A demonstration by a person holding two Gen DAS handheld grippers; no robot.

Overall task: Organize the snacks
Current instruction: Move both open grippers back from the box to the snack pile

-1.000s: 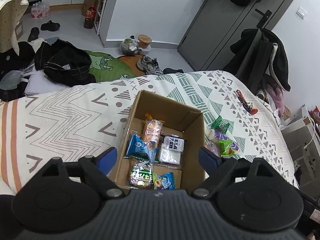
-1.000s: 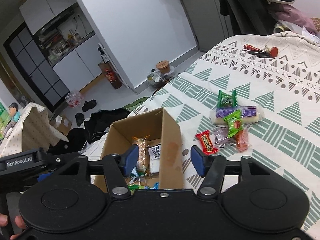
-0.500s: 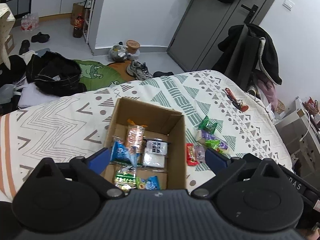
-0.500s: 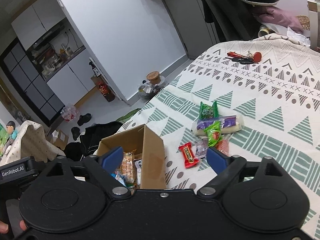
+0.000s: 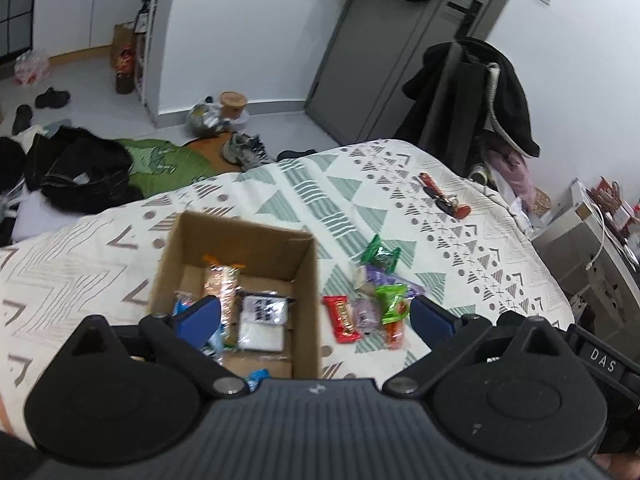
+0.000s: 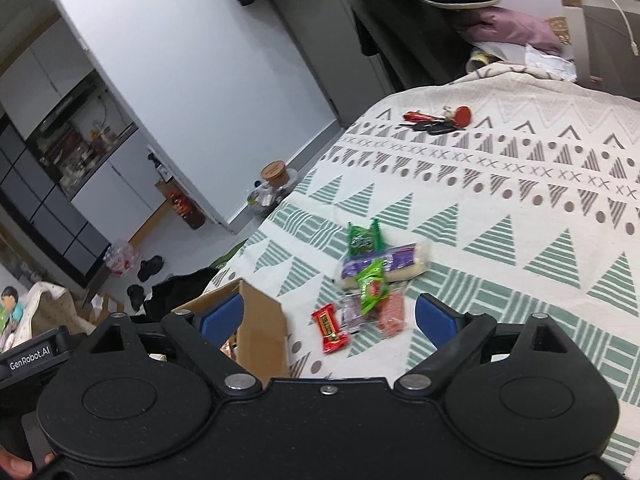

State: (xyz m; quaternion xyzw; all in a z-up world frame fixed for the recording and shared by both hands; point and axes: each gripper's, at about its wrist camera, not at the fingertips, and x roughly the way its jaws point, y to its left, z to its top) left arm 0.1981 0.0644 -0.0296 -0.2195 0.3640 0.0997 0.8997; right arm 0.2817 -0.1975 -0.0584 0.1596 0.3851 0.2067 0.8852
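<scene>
An open cardboard box [image 5: 240, 236] sits on the patterned bedspread [image 5: 460, 264], holding an orange wafer pack [image 5: 222, 284], a white packet [image 5: 262, 318] and blue-wrapped snacks. Right of it lies a loose pile: a red bar [image 5: 341, 318], a dark green packet [image 5: 380, 254], a bright green packet [image 5: 392, 300] and a purple pack [image 5: 386, 280]. My left gripper [image 5: 315, 316] hangs open above the box's right wall, holding nothing. My right gripper [image 6: 328, 316] is open and empty above the red bar [image 6: 329, 328], with the box [image 6: 260, 328] by its left finger.
A bunch of keys [image 6: 436, 122] lies farther up the bedspread. Beyond the bed's far edge are dark clothes [image 5: 80, 168], shoes [image 5: 244, 152] and a jar on the floor. A coat-draped chair [image 5: 472, 92] and a desk [image 5: 592, 240] stand to the right.
Both grippers have drifted right, from over the box toward the loose pile. The right jaws have spread much wider and the left a little wider. No snack has moved.
</scene>
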